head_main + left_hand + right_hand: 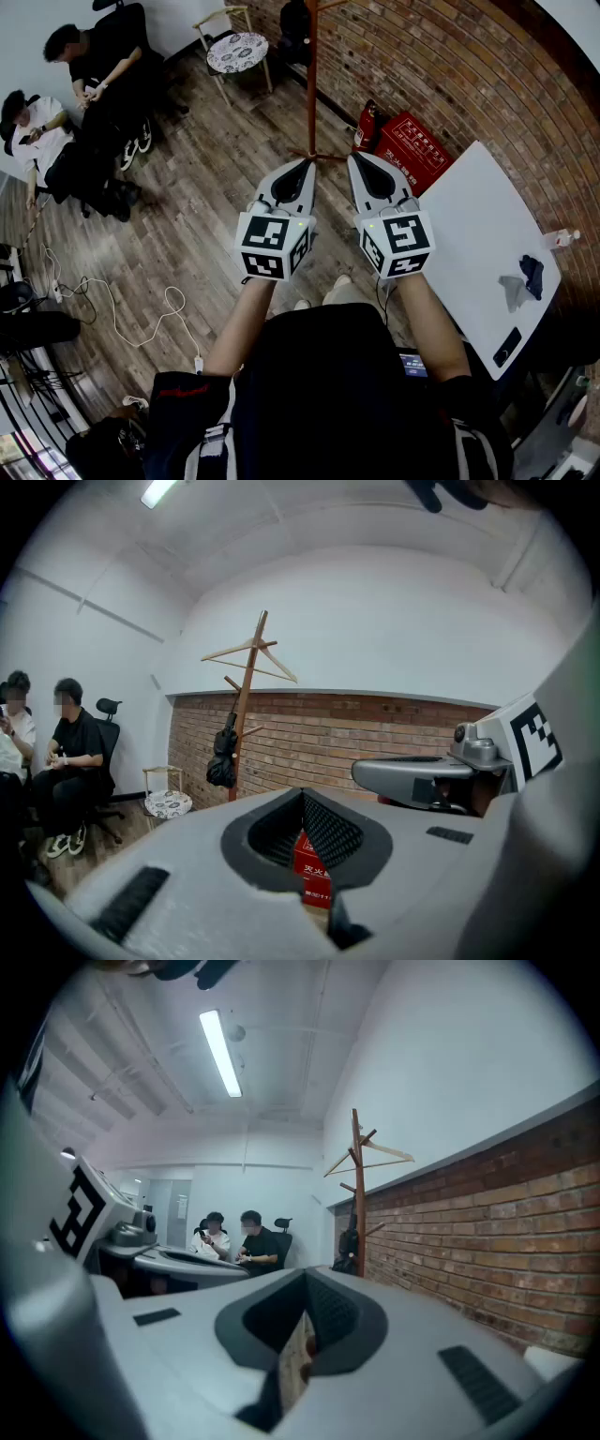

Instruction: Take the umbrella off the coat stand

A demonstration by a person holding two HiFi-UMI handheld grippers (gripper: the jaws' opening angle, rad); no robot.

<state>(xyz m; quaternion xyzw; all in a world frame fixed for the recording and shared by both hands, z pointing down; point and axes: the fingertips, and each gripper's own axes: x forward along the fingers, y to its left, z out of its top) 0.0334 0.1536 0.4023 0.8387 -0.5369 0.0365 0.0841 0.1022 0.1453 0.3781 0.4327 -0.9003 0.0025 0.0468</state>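
Observation:
A wooden coat stand (pixel 311 84) rises by the brick wall ahead of me. A black folded umbrella (pixel 224 757) hangs from one of its pegs; the right gripper view shows the umbrella (pixel 349 1246) small and far off beside the stand (pixel 358 1194). My left gripper (pixel 305 165) and right gripper (pixel 357 159) are held side by side at chest height, pointing towards the stand's base and well short of it. Both have their jaws together with nothing between them. The stand (pixel 246 705) lies some way beyond the left gripper (pixel 302 795).
A white table (pixel 487 253) with small dark items stands at the right. A red box (pixel 412 150) and a fire extinguisher (pixel 366 127) sit against the brick wall. A cushioned chair (pixel 236 52) stands left of the stand; two seated people (pixel 94 84) and floor cables (pixel 141 309) are at the left.

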